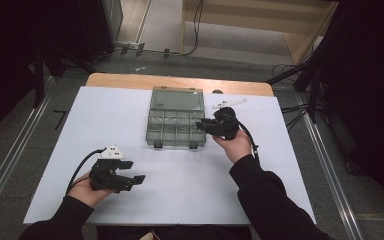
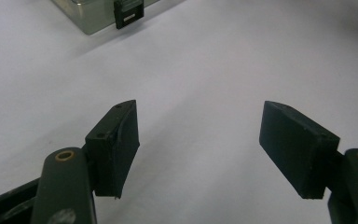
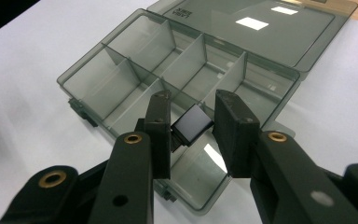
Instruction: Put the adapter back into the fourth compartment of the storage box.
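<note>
A smoky clear organizer box (image 1: pixel 156 125) lies open in the middle of the white table, its lid (image 1: pixel 176 99) folded back. In the right gripper view its compartments (image 3: pixel 121 60) look empty. My right gripper (image 1: pixel 202 126) hovers over the box's right front corner. It is shut on a small black block (image 3: pixel 193 125), pinched between the jaws of the right gripper (image 3: pixel 193 98) above a front compartment. My left gripper (image 1: pixel 136 171) rests low at the front left, clear of the box. In the left gripper view, the left gripper (image 2: pixel 200 105) has its jaws wide apart with nothing between them.
A white sheet (image 1: pixel 130 115) covers the table, and a wooden edge (image 1: pixel 180 82) shows at the back. The box's corner and black latch (image 2: pixel 129 11) appear at the top of the left gripper view. Cables and floor rails surround the table.
</note>
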`<state>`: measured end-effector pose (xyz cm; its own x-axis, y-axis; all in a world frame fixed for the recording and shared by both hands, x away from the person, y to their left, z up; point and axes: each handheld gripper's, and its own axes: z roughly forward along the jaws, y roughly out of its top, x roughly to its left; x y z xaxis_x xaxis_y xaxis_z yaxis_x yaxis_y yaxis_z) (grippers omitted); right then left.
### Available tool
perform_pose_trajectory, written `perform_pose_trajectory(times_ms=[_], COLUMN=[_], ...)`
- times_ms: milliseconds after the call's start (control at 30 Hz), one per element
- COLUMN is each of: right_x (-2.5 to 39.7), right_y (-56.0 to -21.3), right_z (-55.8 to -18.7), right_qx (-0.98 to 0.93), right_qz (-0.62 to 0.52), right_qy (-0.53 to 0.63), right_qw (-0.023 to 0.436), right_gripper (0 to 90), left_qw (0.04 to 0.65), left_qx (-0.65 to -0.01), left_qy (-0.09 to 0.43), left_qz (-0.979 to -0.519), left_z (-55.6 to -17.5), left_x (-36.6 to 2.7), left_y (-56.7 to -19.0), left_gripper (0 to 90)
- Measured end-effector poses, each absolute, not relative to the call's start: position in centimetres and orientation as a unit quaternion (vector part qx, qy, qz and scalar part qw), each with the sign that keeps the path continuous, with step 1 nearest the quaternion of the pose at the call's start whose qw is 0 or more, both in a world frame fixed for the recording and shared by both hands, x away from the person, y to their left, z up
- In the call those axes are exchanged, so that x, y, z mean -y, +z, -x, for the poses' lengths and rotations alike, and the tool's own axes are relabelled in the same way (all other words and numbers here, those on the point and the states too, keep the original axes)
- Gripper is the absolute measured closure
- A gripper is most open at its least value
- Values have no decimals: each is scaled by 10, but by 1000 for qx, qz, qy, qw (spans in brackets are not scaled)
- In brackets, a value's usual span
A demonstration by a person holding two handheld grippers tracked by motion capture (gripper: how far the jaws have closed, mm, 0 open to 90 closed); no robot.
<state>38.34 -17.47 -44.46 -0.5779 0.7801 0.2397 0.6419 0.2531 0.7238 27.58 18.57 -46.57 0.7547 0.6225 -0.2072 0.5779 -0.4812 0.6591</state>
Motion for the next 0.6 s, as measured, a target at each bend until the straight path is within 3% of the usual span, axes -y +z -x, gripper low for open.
perform_pose_trajectory(times_ms=[600], right_x=[170], right_y=[-454], right_z=[-412], right_qx=[-782], right_qz=[-464], right_qy=[405], right_qw=[97], right_gripper=[659], left_qw=[370], left_qx=[-348], left_qy=[33], left_qz=[-861], left_z=[-277], left_x=[-188], left_y=[-467], left_gripper=[292])
